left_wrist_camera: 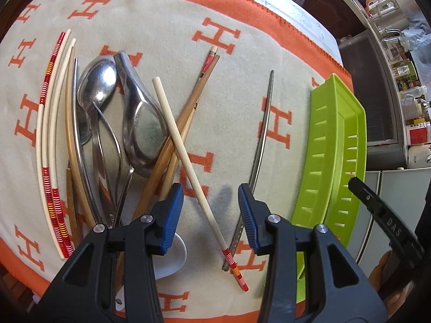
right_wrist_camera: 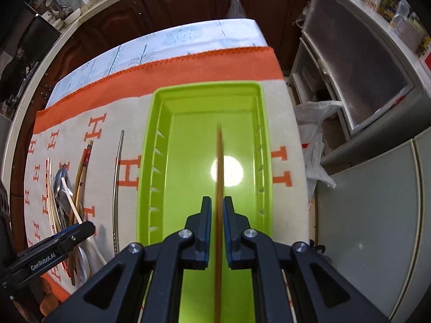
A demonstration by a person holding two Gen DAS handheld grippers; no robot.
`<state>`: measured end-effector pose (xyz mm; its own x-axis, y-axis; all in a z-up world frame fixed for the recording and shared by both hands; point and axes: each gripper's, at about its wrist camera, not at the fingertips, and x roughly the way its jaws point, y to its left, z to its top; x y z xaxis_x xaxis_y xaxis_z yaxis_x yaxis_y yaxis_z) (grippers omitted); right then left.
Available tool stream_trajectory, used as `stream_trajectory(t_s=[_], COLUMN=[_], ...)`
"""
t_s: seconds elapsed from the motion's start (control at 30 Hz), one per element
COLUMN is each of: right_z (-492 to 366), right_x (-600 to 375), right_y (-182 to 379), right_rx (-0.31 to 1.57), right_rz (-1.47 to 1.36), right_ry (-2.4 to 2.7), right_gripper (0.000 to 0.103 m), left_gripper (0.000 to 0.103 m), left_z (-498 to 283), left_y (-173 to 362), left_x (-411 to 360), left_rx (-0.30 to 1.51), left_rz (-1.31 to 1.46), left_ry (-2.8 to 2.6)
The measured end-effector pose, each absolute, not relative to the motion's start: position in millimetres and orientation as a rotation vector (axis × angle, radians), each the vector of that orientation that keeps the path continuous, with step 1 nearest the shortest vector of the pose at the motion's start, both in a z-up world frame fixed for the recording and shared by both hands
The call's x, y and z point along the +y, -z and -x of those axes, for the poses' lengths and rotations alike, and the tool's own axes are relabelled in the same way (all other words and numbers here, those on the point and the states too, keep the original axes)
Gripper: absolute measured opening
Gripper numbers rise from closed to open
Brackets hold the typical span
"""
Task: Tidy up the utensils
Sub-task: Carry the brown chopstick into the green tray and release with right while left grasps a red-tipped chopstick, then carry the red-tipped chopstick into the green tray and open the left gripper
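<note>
Chopsticks and spoons lie heaped on a cream blanket [left_wrist_camera: 150, 27] patterned with orange H letters, and the job of sorting them into the green tray [right_wrist_camera: 159, 140] is under way; the tray sits at the right side of the blanket, long axis running away from the person, its floor looking bare apart from a bright glare spot.

Right gripper [right_wrist_camera: 217, 207] hangs over the near half of the tray, pointing steeply down; between its pads runs a brown wooden chopstick [right_wrist_camera: 219, 156], blurred, lined up with the tray's length, presumably so that it lands flat along the floor; the jaws stand only slightly apart with narrow gaps showing on either side of the stick, so I judge the hold to be slack or just let go, though the blur keeps me from being certain.

Left gripper [left_wrist_camera: 211, 204] hovers above the pile with jaws about half open and nothing in them; a pale chopstick with a red-striped end [left_wrist_camera: 188, 158] lies slantwise below the gap, a likely next pick; a metal chopstick [left_wrist_camera: 262, 134] lies alone between pile and tray; two steel spoons [left_wrist_camera: 102, 80] and a white ceramic spoon [left_wrist_camera: 172, 255] rest among the remaining sticks.
</note>
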<state>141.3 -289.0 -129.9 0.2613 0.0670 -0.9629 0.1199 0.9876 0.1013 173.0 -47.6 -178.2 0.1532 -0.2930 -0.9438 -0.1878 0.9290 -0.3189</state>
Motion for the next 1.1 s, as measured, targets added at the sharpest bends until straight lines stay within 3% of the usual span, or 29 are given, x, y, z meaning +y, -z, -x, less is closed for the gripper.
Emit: stream_trajectory(t_s=[0.1, 0.27, 0.37, 0.4, 0.47, 0.77, 1.1], right_z=[-134, -118, -108, -105, -97, -66, -45], right_x=[-287, -282, -277, -276, -273, -263, -285], right_y=[130, 123, 117, 116, 114, 117, 124], right_rx=[1.296, 1.264, 1.242, 1.234, 1.222, 1.202, 1.192], right_rz=[-0.16, -0.186, -0.208, -0.217, -0.236, -0.324, -0.409], right_ry=[0.037, 0.011, -0.013, -0.02, -0.033, -0.069, -0.006], right_gripper=[0.012, 0.012, 0.012, 0.012, 0.012, 0.012, 0.012], left_gripper=[0.039, 0.028, 0.018, 0.008, 0.003, 0.003, 0.003], left_z=[-175, -177, -178, -179, -182, -176, -177], left_y=[181, 186, 188, 189, 191, 173, 95], left_x=[-56, -67, -71, -73, -76, -83, -141], left_rx=[1.423, 1.43, 1.433, 1.436, 1.447, 1.46, 1.375], left_rz=[0.393, 0.365, 0.339, 0.327, 0.308, 0.269, 0.256], left_ry=[0.074, 0.053, 0.033, 0.024, 0.029, 0.116, 0.372])
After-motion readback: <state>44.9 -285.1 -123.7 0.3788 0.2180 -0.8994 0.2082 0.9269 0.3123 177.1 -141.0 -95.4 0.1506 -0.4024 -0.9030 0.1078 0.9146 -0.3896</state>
